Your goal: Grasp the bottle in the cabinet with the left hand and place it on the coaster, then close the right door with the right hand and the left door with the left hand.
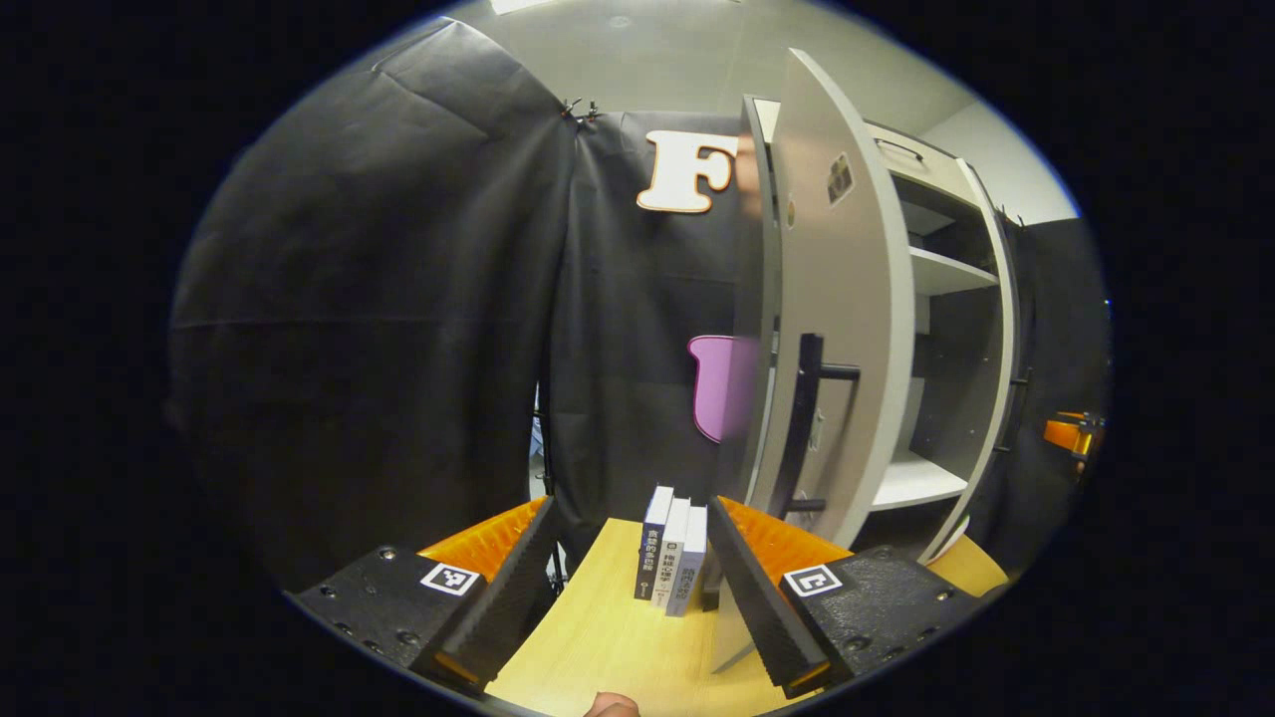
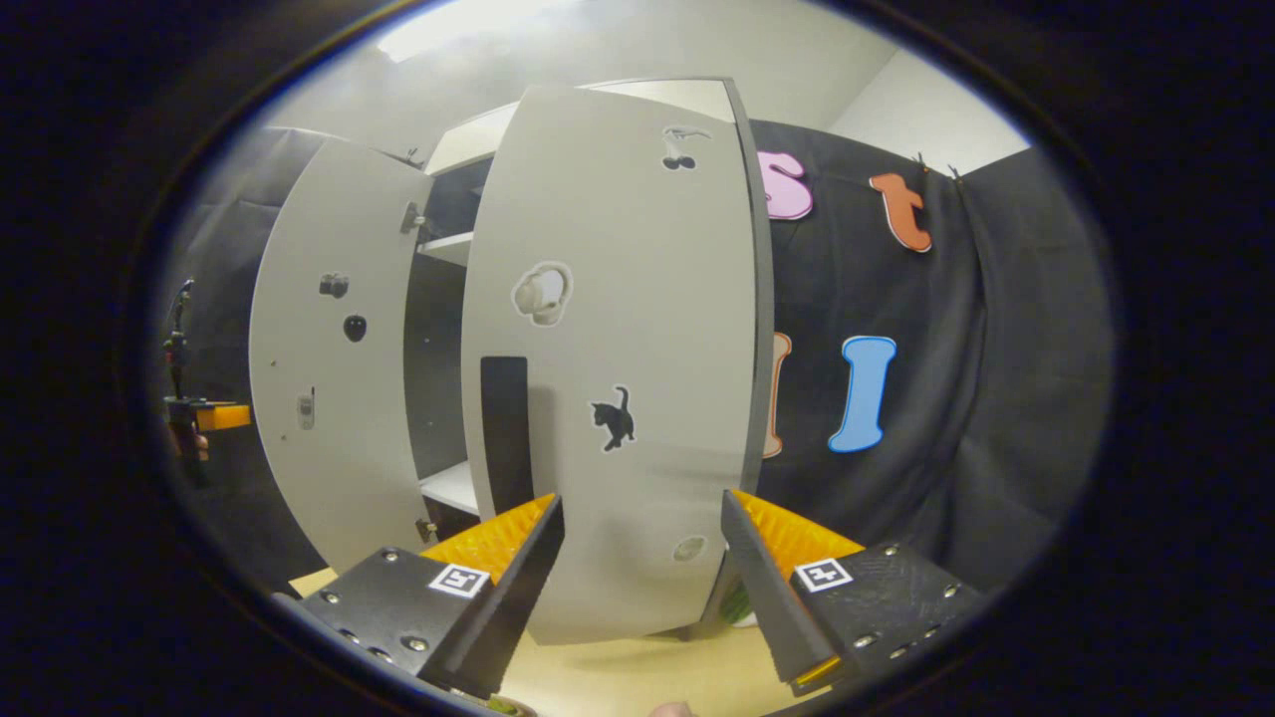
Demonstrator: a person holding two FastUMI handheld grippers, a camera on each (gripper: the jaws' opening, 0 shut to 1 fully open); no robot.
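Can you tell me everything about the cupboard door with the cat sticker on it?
The door is a tall, smooth, pale grey panel standing upright, swung partly open on the cabinet. It carries a black cat sticker, a round pale sticker higher up, a small dark one near the top, and a dark vertical strip at its left edge. Its bottom hangs just above the wooden table. The right gripper is open in front of it, not touching.
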